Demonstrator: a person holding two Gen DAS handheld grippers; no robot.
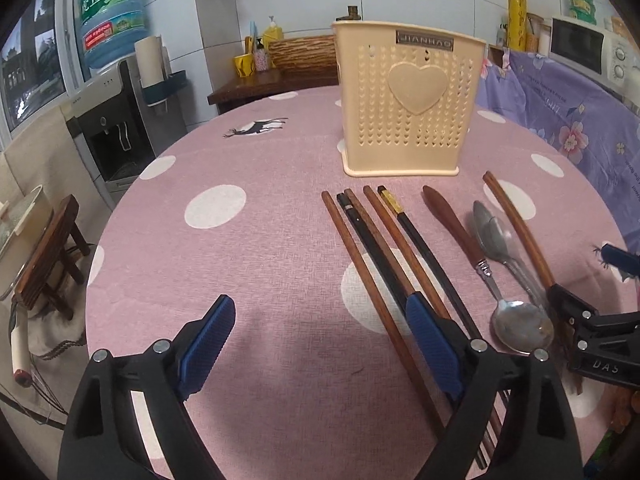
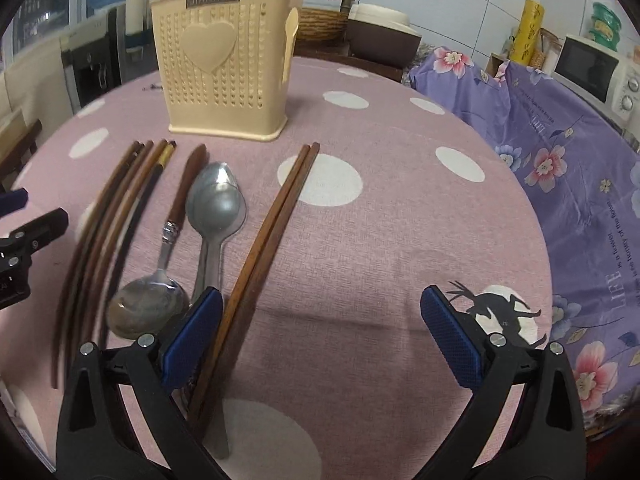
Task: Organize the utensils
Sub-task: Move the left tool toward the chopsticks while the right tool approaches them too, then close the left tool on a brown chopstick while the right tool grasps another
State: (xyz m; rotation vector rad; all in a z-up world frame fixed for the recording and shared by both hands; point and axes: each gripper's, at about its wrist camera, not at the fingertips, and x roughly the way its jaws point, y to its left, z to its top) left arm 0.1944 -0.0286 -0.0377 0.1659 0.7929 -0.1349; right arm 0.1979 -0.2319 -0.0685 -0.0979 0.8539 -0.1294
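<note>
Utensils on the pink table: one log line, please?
left gripper: open | right gripper: open | chopsticks, spoons: on pink dotted tablecloth | cream perforated plastic holder: upright

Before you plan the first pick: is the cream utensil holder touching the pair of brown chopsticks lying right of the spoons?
Apart. The right wrist view shows pink tablecloth between the utensil holder base and the brown chopsticks' far tips.

One cream utensil holder (image 2: 224,68) stands on the table, ahead of both grippers. Ahead of the left gripper lies a bundle of five chopsticks (image 1: 372,240), three brown and two black, and a separate pair of brown chopsticks (image 2: 272,232) runs up from the left finger of the right gripper, seven in all. Between the two groups lie three spoons: one wooden-handled spoon (image 2: 168,248) and two stacked metal spoons (image 2: 214,208).
</note>
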